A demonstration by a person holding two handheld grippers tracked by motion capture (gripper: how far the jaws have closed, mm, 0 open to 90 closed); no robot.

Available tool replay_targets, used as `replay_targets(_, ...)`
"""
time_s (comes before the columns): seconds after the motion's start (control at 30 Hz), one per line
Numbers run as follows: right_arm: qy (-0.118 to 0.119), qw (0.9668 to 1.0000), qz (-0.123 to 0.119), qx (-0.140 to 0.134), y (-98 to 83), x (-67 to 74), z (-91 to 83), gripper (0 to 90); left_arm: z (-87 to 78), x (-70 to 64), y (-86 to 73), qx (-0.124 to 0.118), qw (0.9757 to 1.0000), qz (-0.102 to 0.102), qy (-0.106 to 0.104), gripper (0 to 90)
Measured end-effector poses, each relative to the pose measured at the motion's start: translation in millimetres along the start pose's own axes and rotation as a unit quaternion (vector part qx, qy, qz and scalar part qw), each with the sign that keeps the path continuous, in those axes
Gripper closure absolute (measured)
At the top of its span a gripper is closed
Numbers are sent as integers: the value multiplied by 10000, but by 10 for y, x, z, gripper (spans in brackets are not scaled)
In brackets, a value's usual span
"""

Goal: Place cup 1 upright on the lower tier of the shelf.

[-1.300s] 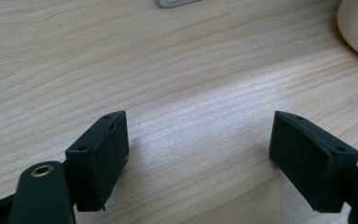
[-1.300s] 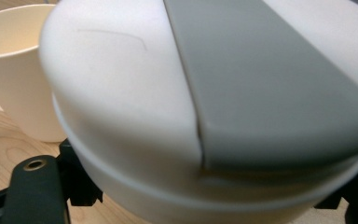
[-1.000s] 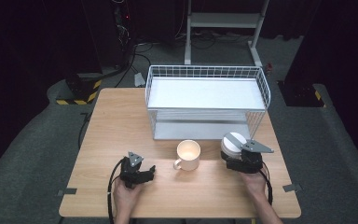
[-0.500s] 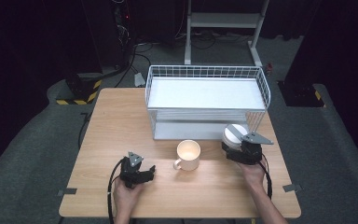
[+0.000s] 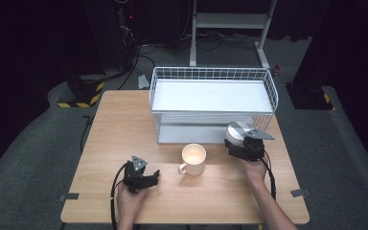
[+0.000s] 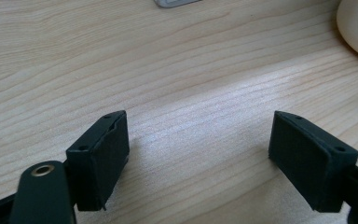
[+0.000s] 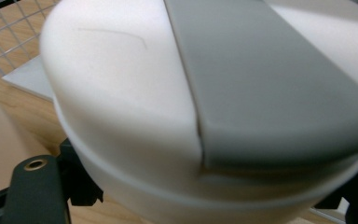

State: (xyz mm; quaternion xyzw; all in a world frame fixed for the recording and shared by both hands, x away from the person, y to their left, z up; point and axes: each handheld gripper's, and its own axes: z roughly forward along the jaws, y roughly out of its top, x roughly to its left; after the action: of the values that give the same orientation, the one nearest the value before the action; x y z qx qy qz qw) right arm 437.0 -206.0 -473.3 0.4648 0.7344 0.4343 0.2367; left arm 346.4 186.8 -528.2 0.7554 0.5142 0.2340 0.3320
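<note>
Bowl (image 5: 236, 132) gripped in right jaws, near rack (image 5: 211, 103) at twelve o'clock; cup (image 5: 194, 158) untouched; left jaws released.

- My right gripper (image 5: 242, 143) holds a white round container (image 5: 235, 132) just beside the wire basket (image 5: 211, 76).
- A cream mug (image 5: 194, 158) stands left of those jaws.
- My left gripper (image 5: 146, 178) rests on the tabletop (image 5: 120, 129), jaws toward the mug.

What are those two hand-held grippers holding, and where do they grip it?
The right hand-held gripper clamps a white lidded container by its sides. The left hand-held gripper holds nothing.
</note>
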Motion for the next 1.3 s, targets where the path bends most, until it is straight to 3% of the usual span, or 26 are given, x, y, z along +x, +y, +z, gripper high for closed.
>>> replay_targets(0.33,-259,9995,187,38,-4,-96,168,190,-2,-3,0,3,10000,17,-28,208)
replay_targets(0.47,-343,9994,57,83,43,-78,235,190,-2,-3,-1,2,10000,18,-30,209)
replay_targets(0.83,-344,9992,-181,-25,50,-75,328,192,-5,-6,-2,-1,10000,28,-25,216)
replay_targets(1.07,-340,9993,-145,101,120,-108,393,191,-4,-6,-2,-8,10000,14,-30,216)
replay_targets(1.3,-285,9994,-164,-55,114,-160,441,192,-3,-6,-2,-4,10000,19,-36,215)
